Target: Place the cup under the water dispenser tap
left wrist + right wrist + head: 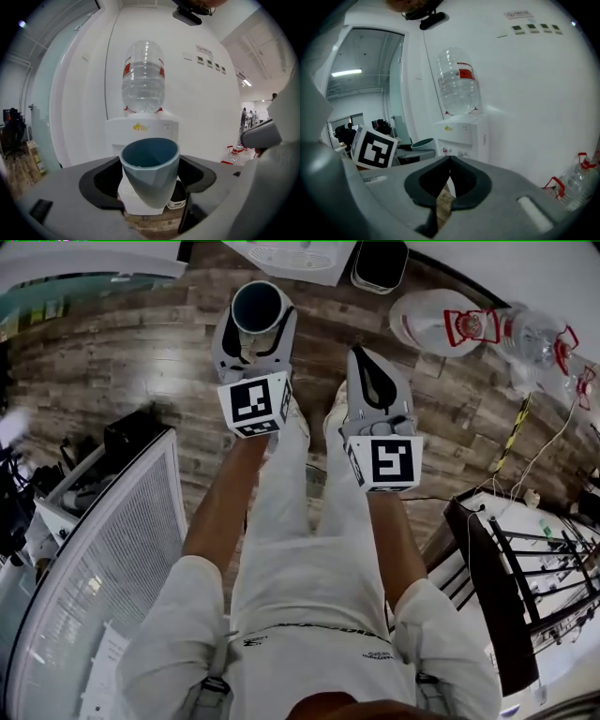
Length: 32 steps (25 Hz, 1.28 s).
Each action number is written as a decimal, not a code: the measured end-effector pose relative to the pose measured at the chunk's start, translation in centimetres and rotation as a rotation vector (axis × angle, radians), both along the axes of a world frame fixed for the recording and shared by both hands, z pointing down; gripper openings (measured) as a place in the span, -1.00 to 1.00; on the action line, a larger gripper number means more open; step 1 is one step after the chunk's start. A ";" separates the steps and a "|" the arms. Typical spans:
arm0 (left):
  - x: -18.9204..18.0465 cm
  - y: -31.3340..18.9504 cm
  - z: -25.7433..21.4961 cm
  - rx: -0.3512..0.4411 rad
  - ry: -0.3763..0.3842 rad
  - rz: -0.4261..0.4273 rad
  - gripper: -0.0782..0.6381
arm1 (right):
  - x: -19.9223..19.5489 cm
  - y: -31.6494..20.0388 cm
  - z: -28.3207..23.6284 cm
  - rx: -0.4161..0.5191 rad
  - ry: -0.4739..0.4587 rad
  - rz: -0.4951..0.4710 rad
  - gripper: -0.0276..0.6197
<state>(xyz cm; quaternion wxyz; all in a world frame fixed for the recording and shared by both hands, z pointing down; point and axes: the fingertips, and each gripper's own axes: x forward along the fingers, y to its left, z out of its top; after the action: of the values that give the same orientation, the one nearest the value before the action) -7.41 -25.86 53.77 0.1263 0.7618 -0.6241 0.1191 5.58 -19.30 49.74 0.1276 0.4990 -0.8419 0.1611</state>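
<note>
Clear bottles (pixel 536 334) with red handles are lying on the plank floor (pixel 122 362) by the wall. A white cable (pixel 548 442) is trailing beside striped tape (pixel 512 432). A black rack (pixel 483 587) is standing at right, and a white grilled panel (pixel 103 559) at left.

Nothing legible. Yellow logo (pixel 139 126) on the dispenser (pixel 159 136) was too small to read. Red label (pixel 161 71) on the bottle (pixel 143 91) and wall plates (pixel 205 48) were blurred. Tool cubes (pixel 255 401) carried only square markers.

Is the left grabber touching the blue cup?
Touching. The left gripper view shows the blue cup sitting between the jaws of the left gripper, with both jaws pressed against its sides.
</note>
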 end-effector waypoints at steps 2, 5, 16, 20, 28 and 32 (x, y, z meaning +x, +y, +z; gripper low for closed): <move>-0.4 -1.2 2.5 -0.003 -0.008 0.006 0.22 | 0.0 -0.1 1.7 -0.004 0.010 0.006 -0.92; -1.3 -2.7 5.5 -0.006 -0.020 0.004 0.22 | 0.0 0.0 3.8 -0.017 0.031 0.007 -0.92; -2.3 -8.9 15.5 -0.033 -0.025 0.003 0.22 | -1.1 -1.9 9.8 -0.082 0.023 0.030 -0.92; -2.8 -10.8 18.4 -0.044 -0.028 -0.009 0.22 | -1.4 -2.5 12.1 -0.102 0.022 0.036 -0.92; -3.8 -14.0 22.7 -0.042 -0.038 -0.026 0.22 | -1.8 -3.3 15.6 -0.149 0.026 0.043 -0.92; -4.0 -15.8 24.5 -0.039 -0.073 -0.005 0.22 | -1.7 -3.8 16.5 -0.156 0.032 0.050 -0.92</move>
<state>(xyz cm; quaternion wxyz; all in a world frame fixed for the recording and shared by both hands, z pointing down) -11.37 -41.62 78.23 0.1188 0.7528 -0.6277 0.1586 3.88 -23.07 66.20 0.1755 0.5108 -0.8120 0.2211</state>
